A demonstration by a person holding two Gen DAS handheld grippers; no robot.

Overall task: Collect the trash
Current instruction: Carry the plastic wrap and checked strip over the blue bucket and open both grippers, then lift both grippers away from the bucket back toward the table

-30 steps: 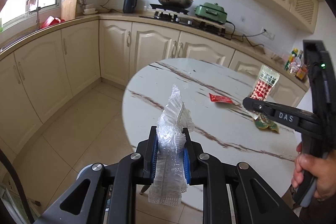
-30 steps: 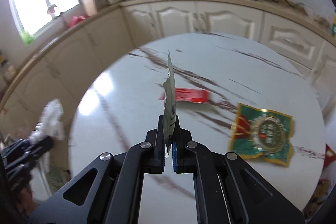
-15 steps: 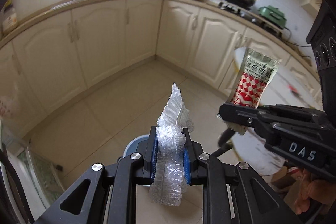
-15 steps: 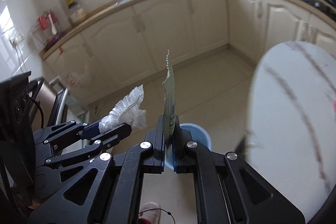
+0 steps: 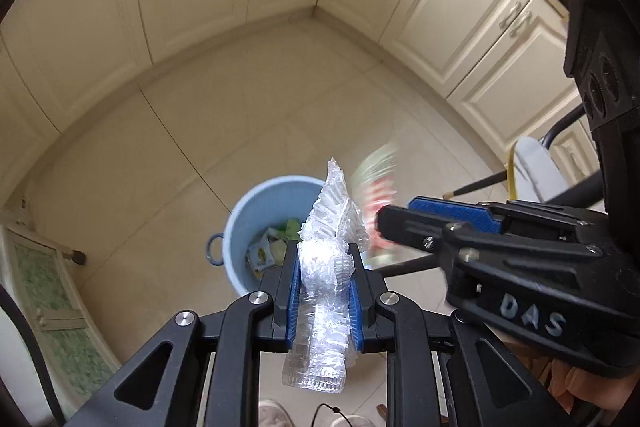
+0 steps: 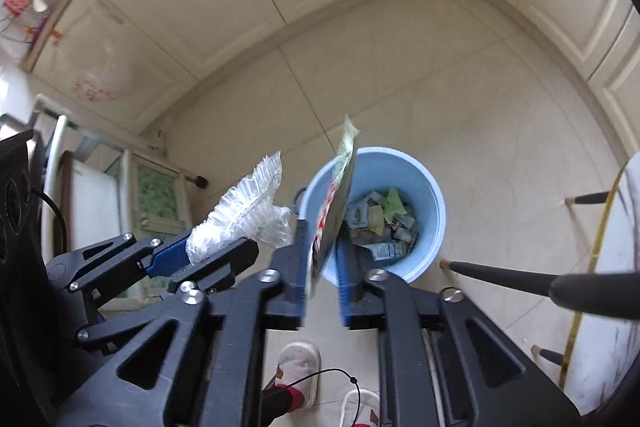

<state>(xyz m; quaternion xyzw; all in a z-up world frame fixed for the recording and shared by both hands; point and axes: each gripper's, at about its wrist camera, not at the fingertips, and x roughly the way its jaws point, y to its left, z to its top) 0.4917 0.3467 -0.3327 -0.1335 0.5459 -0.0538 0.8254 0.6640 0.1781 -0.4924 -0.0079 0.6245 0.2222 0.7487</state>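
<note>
Over the blue bin (image 6: 434, 215), the left gripper (image 5: 325, 301) squeezes crinkly clear plastic (image 5: 326, 267) while the right gripper (image 6: 322, 291) is opening around a snack packet (image 6: 334, 203).

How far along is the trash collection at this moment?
Done: several wrappers already lie in the blue bin. In hand: the left gripper pinches a clear plastic tray above the bin; the right gripper is opening, its snack packet loose between the fingers. Left: both pieces must drop in.

Both wrist cameras are looking steeply down along their own fingers at the floor (image 5: 240, 99), from well above it. They are sharing the bin (image 5: 256, 211) (image 6: 424, 183), and each is catching the other gripper beside it.
</note>
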